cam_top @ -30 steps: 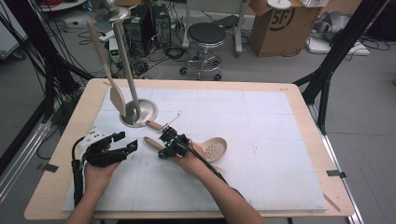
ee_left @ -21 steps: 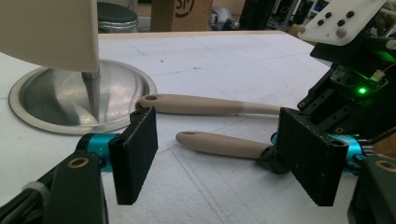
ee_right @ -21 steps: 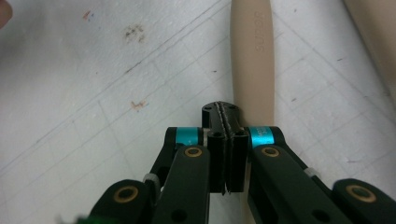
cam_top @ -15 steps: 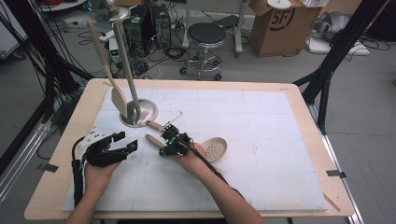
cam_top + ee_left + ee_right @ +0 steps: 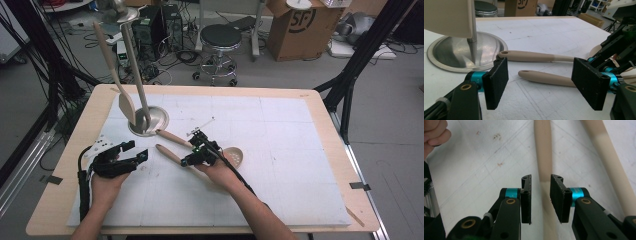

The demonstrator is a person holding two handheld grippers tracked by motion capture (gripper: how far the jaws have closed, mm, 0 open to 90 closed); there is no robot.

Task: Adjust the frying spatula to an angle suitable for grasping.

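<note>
Two beige utensils lie side by side on the white mat. The nearer handle (image 5: pixel 167 154) (image 5: pixel 544 78) (image 5: pixel 544 150) runs between the jaws of my right gripper (image 5: pixel 190 156) (image 5: pixel 540 182). Those jaws have just been opening and stand open, with a gap on one side of the handle. The farther handle (image 5: pixel 172 137) (image 5: pixel 536 57) (image 5: pixel 604 152) lies just beyond, its end at the stand's base. A slotted spoon head (image 5: pixel 234 156) shows beside the right hand. My left gripper (image 5: pixel 135 151) (image 5: pixel 544 85) rests open at the left, facing both handles, with nothing between its pads.
A metal stand with a round base (image 5: pixel 150 120) (image 5: pixel 461 55) rises at the mat's back left, and a beige spatula (image 5: pixel 125 102) hangs from it. The right gripper's body (image 5: pixel 621 50) shows at the right of the left gripper view. Stool, boxes and cables lie beyond the table.
The right gripper's jaws have opened off the nearer handle, and the right hand has shifted slightly to the right. The left gripper and both utensils stay where they were.
</note>
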